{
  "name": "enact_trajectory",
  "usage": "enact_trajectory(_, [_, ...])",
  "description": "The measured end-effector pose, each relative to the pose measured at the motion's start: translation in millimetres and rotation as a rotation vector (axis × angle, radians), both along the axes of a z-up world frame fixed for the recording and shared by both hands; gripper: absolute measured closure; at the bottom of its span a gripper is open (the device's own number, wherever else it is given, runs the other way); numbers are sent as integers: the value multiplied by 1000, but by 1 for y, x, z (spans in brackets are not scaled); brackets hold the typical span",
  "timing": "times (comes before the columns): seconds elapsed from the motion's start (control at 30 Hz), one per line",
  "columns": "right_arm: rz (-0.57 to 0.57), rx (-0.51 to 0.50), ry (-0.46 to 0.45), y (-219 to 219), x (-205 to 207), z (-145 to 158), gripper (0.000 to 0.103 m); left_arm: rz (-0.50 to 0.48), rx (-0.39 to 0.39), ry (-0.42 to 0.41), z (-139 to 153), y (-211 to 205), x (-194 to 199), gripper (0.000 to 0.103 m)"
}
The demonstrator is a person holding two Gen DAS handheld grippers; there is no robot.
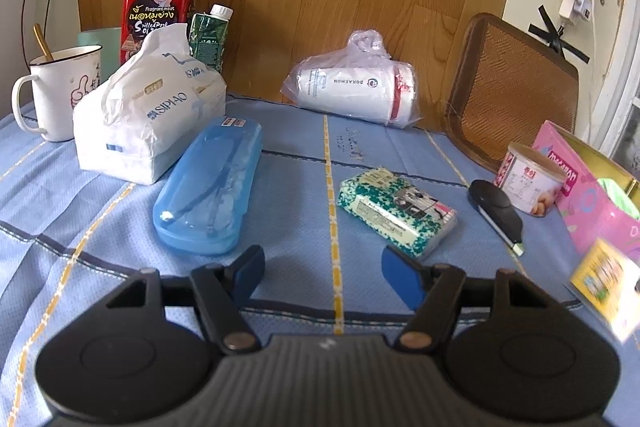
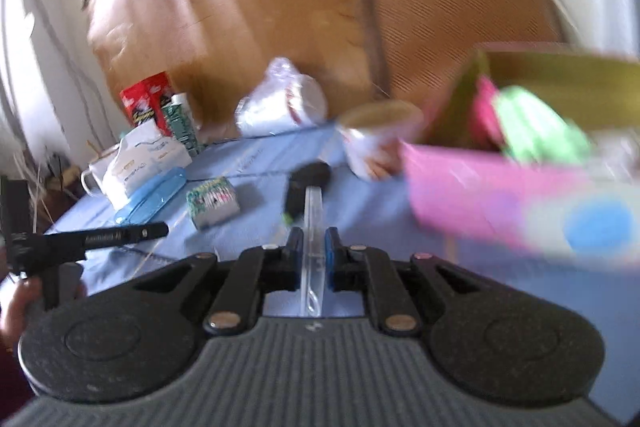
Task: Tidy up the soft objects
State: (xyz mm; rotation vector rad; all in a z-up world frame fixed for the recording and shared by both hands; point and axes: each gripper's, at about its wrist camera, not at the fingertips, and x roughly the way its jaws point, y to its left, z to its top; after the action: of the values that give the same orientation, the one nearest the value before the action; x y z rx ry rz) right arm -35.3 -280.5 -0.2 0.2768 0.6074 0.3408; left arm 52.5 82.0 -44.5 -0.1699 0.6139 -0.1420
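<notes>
Bare blue tabletop (image 1: 288, 187) lies ahead between glasses case (image 1: 210, 187) and tissue pack (image 1: 396, 209); left gripper (image 1: 322, 267) jaws spread, empty, while right gripper (image 2: 312, 251) jaws pinch a clear plastic strip (image 2: 313, 227).

The supporting surface is a blue cloth (image 1: 304, 187) with yellow and dark stripes. Reference item: the green-patterned tissue packet (image 1: 398, 211), lying flat near the centre. Left of it lies a blue translucent case (image 1: 210, 187); beyond the case stand a white tissue pack (image 1: 148, 123) and a white mug (image 1: 56, 91). Behind the packet, a bagged white cup (image 1: 354, 87) lies on its side. Right of it lie a black device (image 1: 498, 211), a small tub (image 1: 530, 179) and a pink box (image 1: 588, 199).
</notes>
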Motion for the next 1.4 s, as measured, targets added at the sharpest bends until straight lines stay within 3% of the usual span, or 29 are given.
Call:
enact_trajectory(0.17, [-95, 42, 37, -31, -29, -11, 84, -63, -111, -7, 17, -14, -9, 36])
enact_trajectory(0.3, [-168, -7, 32, -40, -37, -20, 57, -208, -99, -38, 43, -58, -20, 36])
enact_trajectory(0.4, [-169, -38, 1, -40, -43, -22, 46, -346, -110, 15, 51, -98, -23, 36])
enact_trajectory(0.53, [-86, -150, -63, -24, -54, -22, 27, -497, -123, 137, 43, -150, -22, 36])
enact_trajectory(0.73, [-17, -328, -89, 5, -53, -37, 27, -582, -102, 267, 16, -200, -15, 38])
enact_trajectory(0.77, [-18, -324, -75, 4, -50, -41, 27, -587, -97, 292, 10, -206, -13, 39])
enact_trajectory(0.83, [-26, -306, -92, 3, -49, -42, 42, -591, -88, 270, 7, -214, -17, 41])
enact_trajectory(0.87, [-20, -308, -99, 4, -49, -42, 42, -597, -87, 264, 6, -217, -18, 47])
enact_trajectory(1.0, [-39, -307, -131, 4, -56, -43, 43, -602, -131, 269, 7, -213, -19, 48])
enact_trajectory(1.07, [-54, -318, -197, 3, -65, -38, 43, -617, -153, 225, 20, -209, -24, 48])
enact_trajectory(1.23, [-119, -343, -341, -2, -70, -18, 43, -663, -106, 73, 59, -221, -29, 48])
enact_trajectory(1.4, [-186, -330, -416, -25, -46, 9, 43, -674, -96, 25, 84, -253, 2, 48])
